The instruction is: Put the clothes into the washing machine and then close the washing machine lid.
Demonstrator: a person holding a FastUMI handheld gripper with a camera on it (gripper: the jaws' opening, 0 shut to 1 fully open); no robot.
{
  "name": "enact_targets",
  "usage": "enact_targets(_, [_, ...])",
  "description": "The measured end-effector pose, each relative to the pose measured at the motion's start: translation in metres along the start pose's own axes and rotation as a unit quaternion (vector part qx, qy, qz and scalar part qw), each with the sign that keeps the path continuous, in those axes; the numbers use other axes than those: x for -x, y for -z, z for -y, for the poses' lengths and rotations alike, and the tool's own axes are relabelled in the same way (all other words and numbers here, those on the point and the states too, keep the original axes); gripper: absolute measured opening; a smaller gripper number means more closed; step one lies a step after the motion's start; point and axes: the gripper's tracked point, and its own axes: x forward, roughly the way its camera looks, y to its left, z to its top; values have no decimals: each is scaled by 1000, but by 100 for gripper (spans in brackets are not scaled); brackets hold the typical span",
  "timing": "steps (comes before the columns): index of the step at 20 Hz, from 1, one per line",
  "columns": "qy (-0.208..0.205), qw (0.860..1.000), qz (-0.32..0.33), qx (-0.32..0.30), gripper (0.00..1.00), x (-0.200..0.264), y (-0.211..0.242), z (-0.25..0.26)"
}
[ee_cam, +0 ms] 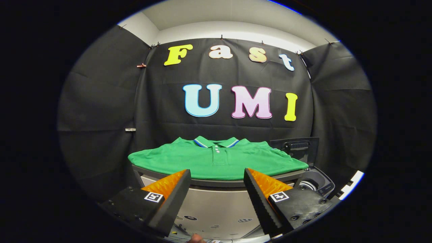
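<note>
A green polo shirt [216, 160] lies spread flat on a grey table [216, 183], collar toward the booth's back wall. My gripper [217, 175] is open, its fingers wide apart, nothing between them; it sits in front of the table's near edge, short of the shirt's hem. To the right of the table stands a small washing machine [315, 184] with its dark lid [298, 148] raised upright and the round tub opening showing below it.
Black cloth walls close in behind and on both sides of the table. The table's grey front panel [216, 209] faces me below the shirt. A fingertip of a person's hand [196, 239] shows below the fingers.
</note>
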Motion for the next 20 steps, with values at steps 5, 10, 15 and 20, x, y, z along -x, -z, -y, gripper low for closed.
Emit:
enact_targets(5, [5, 1000, -3, 0, 98, -1, -2, 0])
enact_targets(10, [-18, 1000, -15, -7, 98, -32, -25, -9])
enact_targets(15, [-18, 999, -42, -15, 98, -74, -45, -8])
enact_targets(20, [-14, 993, -115, -13, 99, -121, -42, -2])
